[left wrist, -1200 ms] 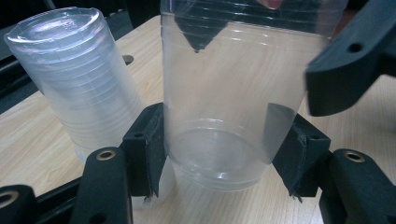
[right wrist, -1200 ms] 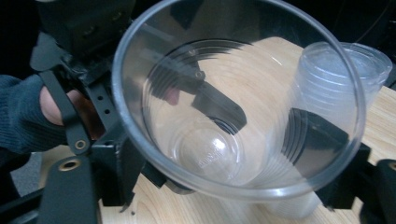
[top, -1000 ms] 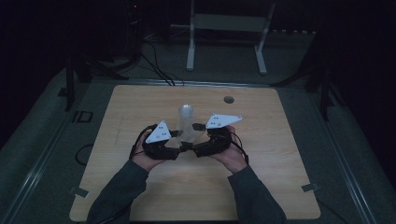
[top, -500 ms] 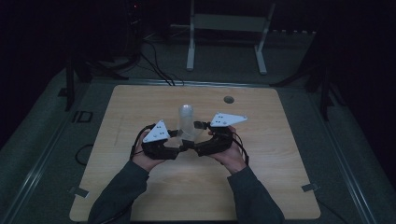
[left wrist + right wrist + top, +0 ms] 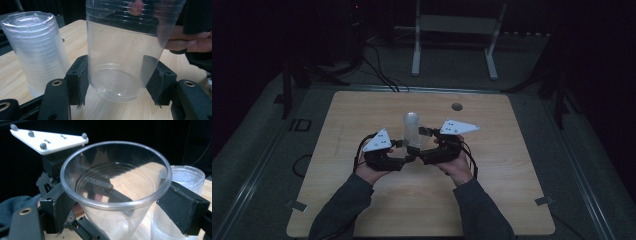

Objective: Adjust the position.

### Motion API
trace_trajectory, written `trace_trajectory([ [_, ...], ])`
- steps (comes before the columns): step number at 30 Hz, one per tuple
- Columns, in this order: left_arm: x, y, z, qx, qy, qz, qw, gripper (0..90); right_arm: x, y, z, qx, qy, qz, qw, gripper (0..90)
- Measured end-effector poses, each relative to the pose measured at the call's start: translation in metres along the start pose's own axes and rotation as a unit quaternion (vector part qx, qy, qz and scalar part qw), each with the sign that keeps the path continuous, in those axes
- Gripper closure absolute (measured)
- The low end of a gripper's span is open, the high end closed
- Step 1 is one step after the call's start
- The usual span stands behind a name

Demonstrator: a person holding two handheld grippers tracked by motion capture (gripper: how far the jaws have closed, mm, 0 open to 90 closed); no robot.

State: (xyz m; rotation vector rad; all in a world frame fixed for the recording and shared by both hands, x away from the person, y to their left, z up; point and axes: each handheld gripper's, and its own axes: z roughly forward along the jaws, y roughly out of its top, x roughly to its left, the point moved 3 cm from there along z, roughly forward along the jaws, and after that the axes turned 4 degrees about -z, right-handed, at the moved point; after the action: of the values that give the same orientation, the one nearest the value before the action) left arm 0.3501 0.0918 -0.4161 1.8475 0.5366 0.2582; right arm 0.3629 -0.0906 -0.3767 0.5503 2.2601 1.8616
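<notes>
A single clear plastic cup (image 5: 125, 50) stands upright between both grippers. My left gripper (image 5: 117, 77) is shut on its lower wall near the base, one pad on each side. My right gripper (image 5: 117, 205) is shut on the same cup (image 5: 115, 195) just under its rim. In the high view the left gripper (image 5: 407, 151) and the right gripper (image 5: 424, 145) meet at the table's middle. A stack of clear cups (image 5: 411, 125) stands upside down just behind them, also seen as the stack (image 5: 37, 50) and the stack (image 5: 185, 177). The left gripper's white plate (image 5: 50, 140) shows behind the cup.
The wooden table (image 5: 512, 200) has a small dark round hole (image 5: 456, 106) near its far edge. A white metal frame (image 5: 452, 30) and cables lie on the dark floor beyond. A hand (image 5: 185, 41) shows at the right, behind the cup.
Both grippers stay on the cup. The right gripper's plate has drifted slightly to the right and the left one slightly to the left.
</notes>
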Motion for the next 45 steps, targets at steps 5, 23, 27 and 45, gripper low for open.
trace_trajectory([
  [5,-0.0018,-0.0016,0.0022,-0.008,-0.007,-0.008,0.9999,40.8,0.0009,0.0021,-0.0005,-0.010,0.004,0.000,0.9999,15.5],
  [23,-0.0018,-0.0055,0.0034,-0.042,-0.024,-0.032,0.9983,41.0,0.0036,0.0051,-0.0017,-0.034,0.012,-0.001,0.9994,22.5],
  [27,-0.0023,-0.0067,0.0047,-0.044,-0.026,-0.034,0.9981,41.0,0.0037,0.0049,-0.0013,-0.035,0.013,0.000,0.9993,23.0],
  [45,-0.0024,-0.0074,0.0047,-0.036,-0.021,-0.034,0.9986,34.7,0.0046,0.0040,-0.0017,-0.039,0.005,-0.018,0.9991,27.7],
])
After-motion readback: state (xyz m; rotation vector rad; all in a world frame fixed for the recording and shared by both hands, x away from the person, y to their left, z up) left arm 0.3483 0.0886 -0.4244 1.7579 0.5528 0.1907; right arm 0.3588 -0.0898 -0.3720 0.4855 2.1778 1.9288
